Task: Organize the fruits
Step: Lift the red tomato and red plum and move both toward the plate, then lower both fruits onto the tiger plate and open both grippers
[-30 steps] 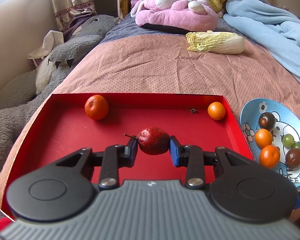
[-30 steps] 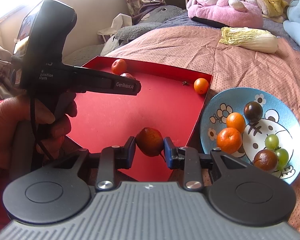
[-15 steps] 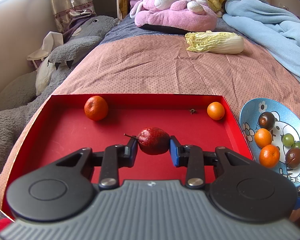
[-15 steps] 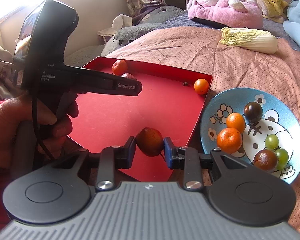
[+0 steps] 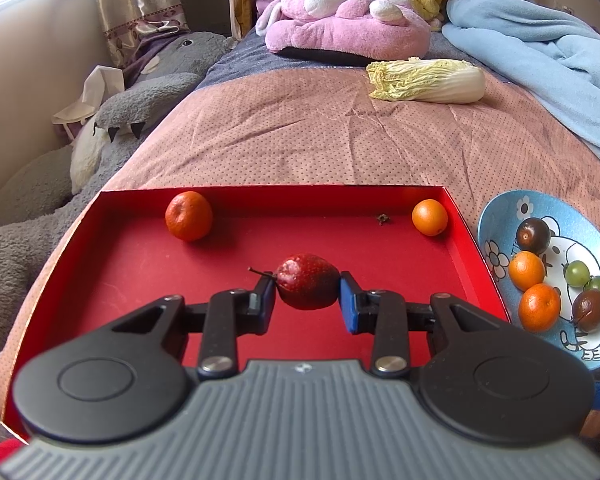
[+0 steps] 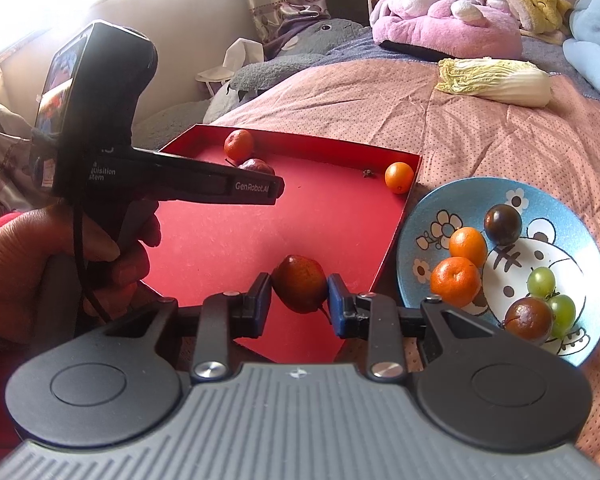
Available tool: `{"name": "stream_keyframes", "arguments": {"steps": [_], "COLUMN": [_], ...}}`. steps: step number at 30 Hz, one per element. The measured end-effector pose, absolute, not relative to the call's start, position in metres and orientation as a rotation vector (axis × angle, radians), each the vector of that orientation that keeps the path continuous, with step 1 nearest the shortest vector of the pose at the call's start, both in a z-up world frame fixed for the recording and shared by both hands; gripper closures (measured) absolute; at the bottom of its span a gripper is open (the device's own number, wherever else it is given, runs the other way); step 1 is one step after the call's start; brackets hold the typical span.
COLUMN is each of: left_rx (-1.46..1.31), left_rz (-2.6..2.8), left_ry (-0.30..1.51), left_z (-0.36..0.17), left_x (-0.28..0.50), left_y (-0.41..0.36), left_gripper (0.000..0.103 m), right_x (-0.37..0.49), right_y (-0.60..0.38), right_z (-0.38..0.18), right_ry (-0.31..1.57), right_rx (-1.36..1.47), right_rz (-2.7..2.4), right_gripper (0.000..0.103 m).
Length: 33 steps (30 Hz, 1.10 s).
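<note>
My left gripper [image 5: 307,299] is shut on a dark red pear [image 5: 307,286] with its stem to the left, over the middle of the red tray [image 5: 100,280]. A tangerine [image 5: 189,215] lies at the tray's back left and a small orange [image 5: 429,217] at its back right. My right gripper [image 6: 299,299] is shut on a brownish-red pear [image 6: 300,288] over the tray's near right corner [image 6: 364,292]. In the right wrist view the left gripper [image 6: 276,188] shows from the side with its red pear [image 6: 256,167].
A blue patterned plate [image 6: 436,216] right of the tray holds two tangerines [image 6: 456,281], two dark plums [image 6: 503,218] and green grapes [image 6: 541,282]. A napa cabbage [image 5: 426,81], plush toys [image 5: 340,24] and a blue blanket [image 5: 540,32] lie further back on the bed.
Both grippers hold their pears almost still. The left gripper has drifted slightly, so the tray sits a little lower left in its view.
</note>
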<state>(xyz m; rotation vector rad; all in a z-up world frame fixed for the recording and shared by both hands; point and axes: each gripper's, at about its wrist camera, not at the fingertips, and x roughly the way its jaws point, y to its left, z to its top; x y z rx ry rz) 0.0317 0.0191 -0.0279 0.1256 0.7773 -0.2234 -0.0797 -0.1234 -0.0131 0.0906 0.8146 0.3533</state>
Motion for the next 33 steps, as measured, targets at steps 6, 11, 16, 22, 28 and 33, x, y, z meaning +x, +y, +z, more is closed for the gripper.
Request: {"name": "stream_keyframes", "arguments": {"steps": [6,11,16,22,28,33], "left_rx": [0.143,0.147,0.138,0.151,0.161,0.177], "left_rz": [-0.242,-0.270,-0.308,-0.362,-0.423,-0.467], "left_ry": [0.763,0.760,0.754,0.747,0.740,0.730], "left_z": [-0.028,-0.029,-0.030,-0.029,-0.026,-0.022], "left_x": [0.030,0.027,0.024,0.016,0.011,0.007], "left_y": [0.014,0.007,-0.005,-0.027,-0.052,-0.071], "left_gripper": [0.066,0.066,0.066,0.066,0.066,0.066], "right_x": [-0.082,-0.085,-0.087,-0.085,-0.082,-0.078], "right_y": [-0.134,-0.149,-0.173,-0.212,-0.237,-0.242], "right_z": [-0.012,-0.013,-0.015,-0.023,-0.035,-0.043], "right_ry": [0.796,0.784,0.769,0.759,0.754,0.749], "right_rx": [0.119,0.139,0.152,0.160,0.126,0.103], "right_rz": [0.349,0.327,0.284,0.180,0.099,0.096], "right_gripper": [0.068,0.068,0.068,0.068,0.068,0.068]}}
